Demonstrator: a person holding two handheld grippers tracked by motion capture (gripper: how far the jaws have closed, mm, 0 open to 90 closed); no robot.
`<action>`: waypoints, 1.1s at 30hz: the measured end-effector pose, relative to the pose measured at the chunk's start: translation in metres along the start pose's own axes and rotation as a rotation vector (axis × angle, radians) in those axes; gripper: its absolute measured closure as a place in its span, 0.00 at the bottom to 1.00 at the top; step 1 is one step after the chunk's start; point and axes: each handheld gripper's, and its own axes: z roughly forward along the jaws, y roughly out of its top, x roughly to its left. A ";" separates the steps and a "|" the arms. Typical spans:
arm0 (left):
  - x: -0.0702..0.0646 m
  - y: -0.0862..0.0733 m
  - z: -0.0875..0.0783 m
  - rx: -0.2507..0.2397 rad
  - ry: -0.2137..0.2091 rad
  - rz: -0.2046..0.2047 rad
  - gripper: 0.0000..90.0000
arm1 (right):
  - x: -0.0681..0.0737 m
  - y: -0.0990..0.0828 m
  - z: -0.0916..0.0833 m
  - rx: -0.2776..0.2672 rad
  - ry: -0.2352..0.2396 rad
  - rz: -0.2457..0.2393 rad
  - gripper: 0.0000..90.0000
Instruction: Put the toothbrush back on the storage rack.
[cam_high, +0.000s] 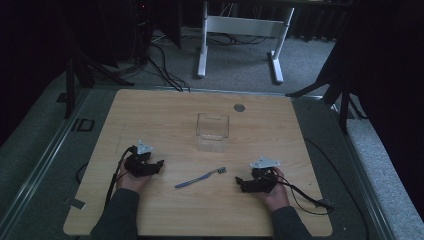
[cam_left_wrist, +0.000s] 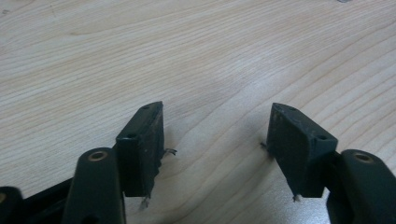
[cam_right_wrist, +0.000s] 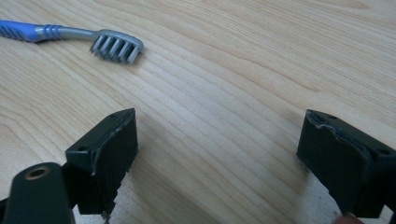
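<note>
A blue and grey toothbrush (cam_high: 200, 177) lies flat on the wooden table (cam_high: 165, 115), between the two hands. In the right gripper view its bristle head (cam_right_wrist: 116, 46) rests at the upper left, ahead of the jaws. My left gripper (cam_high: 159, 165) rests low on the table at the left, open, with bare wood between its fingers (cam_left_wrist: 140, 144). At the right my right gripper (cam_high: 239, 181) also stands open and empty, pointing left toward the brush head. A clear plastic box (cam_high: 212, 131) stands beyond the toothbrush, at the table's middle.
A small round grey disc (cam_high: 239, 107) lies near the table's far edge. Cables trail from both grippers over the near part of the table. Beyond the table stand white desk legs (cam_high: 202, 50) and dark stands on grey carpet.
</note>
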 end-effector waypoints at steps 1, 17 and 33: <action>0.000 0.000 0.000 -0.001 0.000 0.000 0.42 | 0.000 0.000 0.000 0.000 0.000 0.000 0.13; -0.005 0.010 -0.015 -0.009 -0.037 0.002 0.50 | -0.003 0.001 0.001 -0.006 0.000 0.000 0.16; -0.014 0.027 -0.034 -0.022 -0.072 0.023 0.51 | -0.003 0.001 0.001 -0.006 0.000 0.000 0.16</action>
